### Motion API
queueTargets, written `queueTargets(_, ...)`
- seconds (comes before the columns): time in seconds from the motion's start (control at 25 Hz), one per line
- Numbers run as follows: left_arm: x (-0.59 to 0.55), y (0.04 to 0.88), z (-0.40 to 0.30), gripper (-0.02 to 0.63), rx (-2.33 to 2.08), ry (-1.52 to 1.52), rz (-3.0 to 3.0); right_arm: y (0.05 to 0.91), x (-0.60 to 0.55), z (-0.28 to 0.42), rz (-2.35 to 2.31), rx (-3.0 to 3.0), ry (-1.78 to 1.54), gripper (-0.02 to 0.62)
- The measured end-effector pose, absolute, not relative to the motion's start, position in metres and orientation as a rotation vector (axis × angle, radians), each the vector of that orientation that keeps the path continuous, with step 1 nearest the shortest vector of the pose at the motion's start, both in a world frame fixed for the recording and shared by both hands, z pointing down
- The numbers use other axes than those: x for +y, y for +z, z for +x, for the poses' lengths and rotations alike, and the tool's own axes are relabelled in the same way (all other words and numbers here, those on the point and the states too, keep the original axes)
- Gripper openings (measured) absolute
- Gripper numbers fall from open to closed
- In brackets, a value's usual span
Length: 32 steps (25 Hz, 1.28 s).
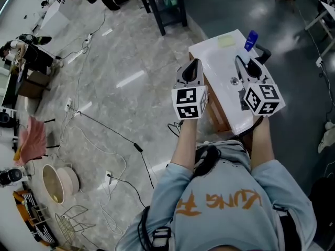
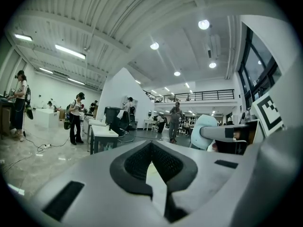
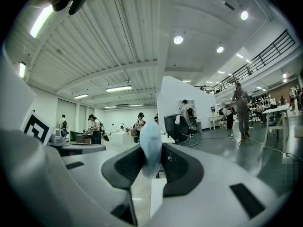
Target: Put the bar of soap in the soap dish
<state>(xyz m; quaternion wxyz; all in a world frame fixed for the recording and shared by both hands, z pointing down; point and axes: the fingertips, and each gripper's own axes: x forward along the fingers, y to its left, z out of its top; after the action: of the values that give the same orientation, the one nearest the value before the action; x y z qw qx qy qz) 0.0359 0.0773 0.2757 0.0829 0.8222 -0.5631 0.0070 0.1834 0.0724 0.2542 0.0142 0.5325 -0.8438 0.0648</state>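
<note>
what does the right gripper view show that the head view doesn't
Only the right gripper view: a close look at the pale blue bar of soap clamped between the jaws, and the ribbed ceiling with its lights. Only the head view: the white table, a pale yellow pad on it, and cables on the floor. Both: the left gripper, the right gripper and the grey floor.

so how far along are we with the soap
Done: the light blue bar of soap is gripped in the right gripper. In hand: it hangs over the white table. Left: set it in what may be the soap dish, pale yellow, at the table's far end. The left gripper is shut and empty.
</note>
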Motion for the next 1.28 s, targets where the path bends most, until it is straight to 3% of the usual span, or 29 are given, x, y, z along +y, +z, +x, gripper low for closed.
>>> queueTargets(0.2,0.055,0.276,0.039,0.023,-1.653,0.088,2.509,0.257,0.036,0.196,1.723,-2.64,0.249,0.124)
queueTargets(0.8,-0.135,0.373,-0.092,0.023,-1.621,0.118,2.463,0.351,-0.139,0.065,1.718,-2.641,0.323,0.124)
queueTargets(1.28,-0.237,0.436,-0.133,0.023,-1.578,0.059,2.318,0.395,-0.246,0.02,1.617,-2.512,0.361,0.124)
